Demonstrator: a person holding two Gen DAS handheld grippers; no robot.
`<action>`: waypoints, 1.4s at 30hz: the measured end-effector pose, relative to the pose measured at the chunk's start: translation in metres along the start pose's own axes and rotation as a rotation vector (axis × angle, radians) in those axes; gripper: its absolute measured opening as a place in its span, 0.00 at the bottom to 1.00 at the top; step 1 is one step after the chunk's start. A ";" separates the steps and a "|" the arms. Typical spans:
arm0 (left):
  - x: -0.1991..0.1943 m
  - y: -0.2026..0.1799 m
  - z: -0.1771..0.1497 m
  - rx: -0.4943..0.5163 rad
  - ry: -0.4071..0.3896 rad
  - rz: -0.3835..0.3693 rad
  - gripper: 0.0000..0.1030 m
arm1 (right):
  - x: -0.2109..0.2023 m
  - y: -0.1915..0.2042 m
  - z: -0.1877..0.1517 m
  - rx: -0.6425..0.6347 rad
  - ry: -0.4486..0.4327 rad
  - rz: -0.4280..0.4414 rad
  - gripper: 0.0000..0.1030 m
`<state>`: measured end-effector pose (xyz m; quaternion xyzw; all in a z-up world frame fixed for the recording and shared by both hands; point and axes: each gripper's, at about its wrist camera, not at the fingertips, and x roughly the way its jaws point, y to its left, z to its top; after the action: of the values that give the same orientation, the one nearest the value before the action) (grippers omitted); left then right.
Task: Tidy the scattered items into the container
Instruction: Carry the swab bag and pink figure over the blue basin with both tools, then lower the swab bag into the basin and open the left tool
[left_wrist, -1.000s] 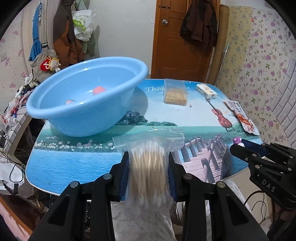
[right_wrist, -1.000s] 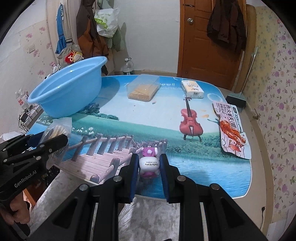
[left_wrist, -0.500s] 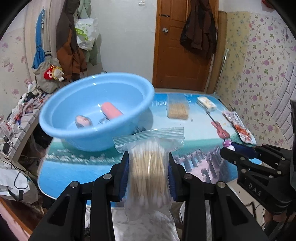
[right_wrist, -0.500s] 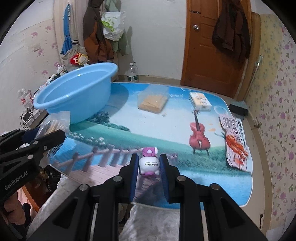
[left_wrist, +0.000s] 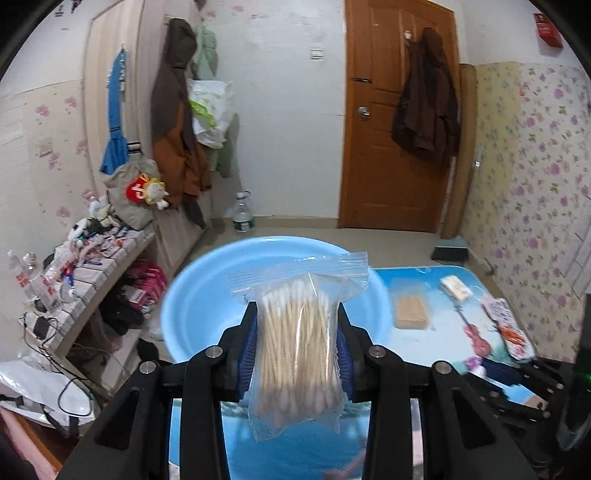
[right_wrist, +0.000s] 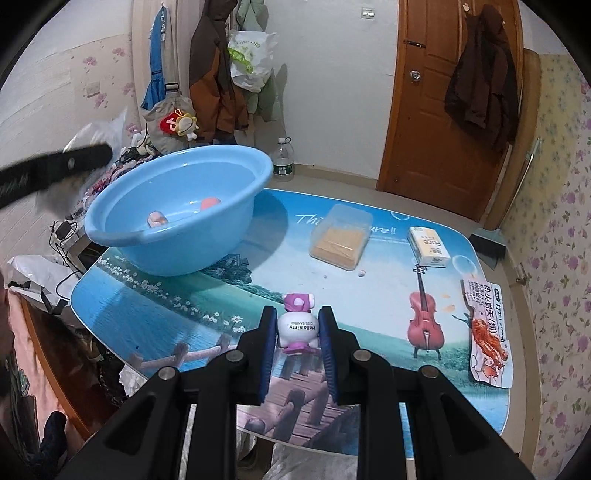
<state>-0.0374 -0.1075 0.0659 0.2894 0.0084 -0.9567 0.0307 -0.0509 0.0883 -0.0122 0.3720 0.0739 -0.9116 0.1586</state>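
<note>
Left gripper (left_wrist: 297, 354), bottom centre of its view, is clamped on a clear bag (left_wrist: 297, 339) of cotton swabs, the sticks standing upright between the blue pads. Directly beyond the bag, mid-frame, sits the blue basin (left_wrist: 199, 306), so the bag lies nearly over its near rim; a short reach forward would likely carry it inside. This hand looks nearer the basin.

Right gripper (right_wrist: 297, 332), bottom centre of its own view, is closed tight on a small white and pink toy (right_wrist: 298, 325), held above the tabletop (right_wrist: 155, 306). From there the basin lies up and to the left, well apart, with two small items already inside.

Farther back on the tabletop lie a clear box (right_wrist: 340, 240), a small carton (right_wrist: 428, 245) and, at right, a snack packet (right_wrist: 487, 332).
</note>
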 end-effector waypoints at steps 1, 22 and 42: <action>0.003 0.005 0.000 -0.003 0.004 0.011 0.35 | 0.001 0.001 0.001 0.000 -0.001 0.001 0.23; 0.051 0.065 -0.013 -0.043 0.093 0.061 0.35 | 0.018 0.071 0.081 -0.130 -0.088 0.091 0.23; 0.077 0.076 -0.017 -0.047 0.116 0.023 0.36 | 0.060 0.100 0.087 -0.142 -0.037 0.108 0.23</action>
<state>-0.0870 -0.1871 0.0093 0.3436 0.0291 -0.9374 0.0482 -0.1143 -0.0415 0.0058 0.3462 0.1151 -0.9010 0.2346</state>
